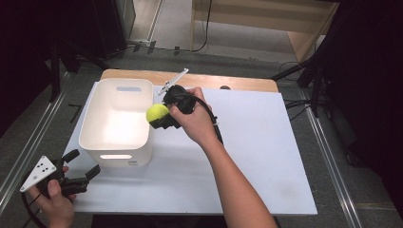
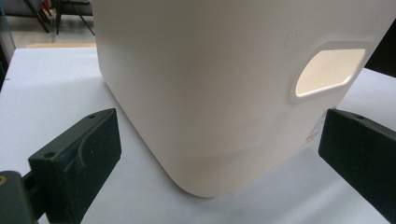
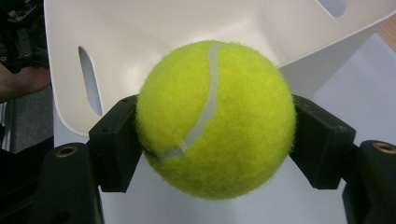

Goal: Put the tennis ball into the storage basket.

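A yellow-green tennis ball [image 1: 156,113] [image 3: 215,119] is clamped between the jaws of my right gripper [image 1: 160,117] [image 3: 215,140], held just over the right rim of a white plastic bin [image 1: 116,121] [image 3: 154,28]. The bin has cut-out handles and stands on the white board. My left gripper [image 1: 81,165] [image 2: 219,154] rests low near the board's front left corner, jaws spread wide with nothing between them, pointing at the bin's near corner [image 2: 210,116].
The white board [image 1: 266,156] lies on a wooden table [image 1: 142,75] whose far edge shows behind the bin. Dark stands and cables flank the table on both sides. Open board surface stretches to the right of the bin.
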`<state>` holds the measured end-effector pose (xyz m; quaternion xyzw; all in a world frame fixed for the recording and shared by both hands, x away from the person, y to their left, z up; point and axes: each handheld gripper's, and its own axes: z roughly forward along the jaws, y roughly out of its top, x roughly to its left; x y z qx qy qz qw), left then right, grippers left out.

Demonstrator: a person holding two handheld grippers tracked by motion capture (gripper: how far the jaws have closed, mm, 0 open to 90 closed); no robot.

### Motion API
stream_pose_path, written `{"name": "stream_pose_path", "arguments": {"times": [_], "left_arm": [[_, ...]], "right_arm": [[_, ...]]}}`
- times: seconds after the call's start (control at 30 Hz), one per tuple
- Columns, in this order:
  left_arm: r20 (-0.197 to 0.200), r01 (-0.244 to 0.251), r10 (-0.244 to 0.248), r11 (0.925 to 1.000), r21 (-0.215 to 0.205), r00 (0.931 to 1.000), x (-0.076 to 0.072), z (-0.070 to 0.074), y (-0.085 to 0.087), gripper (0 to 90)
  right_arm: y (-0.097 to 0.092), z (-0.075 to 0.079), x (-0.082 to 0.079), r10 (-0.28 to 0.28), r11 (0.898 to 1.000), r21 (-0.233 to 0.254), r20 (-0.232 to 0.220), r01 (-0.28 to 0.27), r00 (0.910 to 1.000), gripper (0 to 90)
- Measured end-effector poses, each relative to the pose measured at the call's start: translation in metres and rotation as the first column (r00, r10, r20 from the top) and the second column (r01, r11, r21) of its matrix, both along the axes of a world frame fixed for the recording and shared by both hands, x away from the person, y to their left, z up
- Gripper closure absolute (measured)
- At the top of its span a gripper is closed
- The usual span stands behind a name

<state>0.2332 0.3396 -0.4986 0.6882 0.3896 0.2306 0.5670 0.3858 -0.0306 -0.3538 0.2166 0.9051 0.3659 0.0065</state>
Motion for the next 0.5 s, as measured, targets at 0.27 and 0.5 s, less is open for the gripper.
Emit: {"name": "stream_pose_path", "arguments": {"times": [0.27,0.5], "left_arm": [[0.0,0.0,0.0,1.0,-0.002,1.0,0.0,0.0,0.0,0.0],[-0.002,0.001,-0.001,1.0,-0.005,1.0,0.0,0.0,0.0,0.0]], "right_arm": [[0.006,0.004,0.0,0.014,1.0,0.0,0.008,-0.014,0.9999,24.1],[0.013,0.009,0.001,0.03,1.0,0.0,0.017,-0.03,0.9994,24.1]]}}
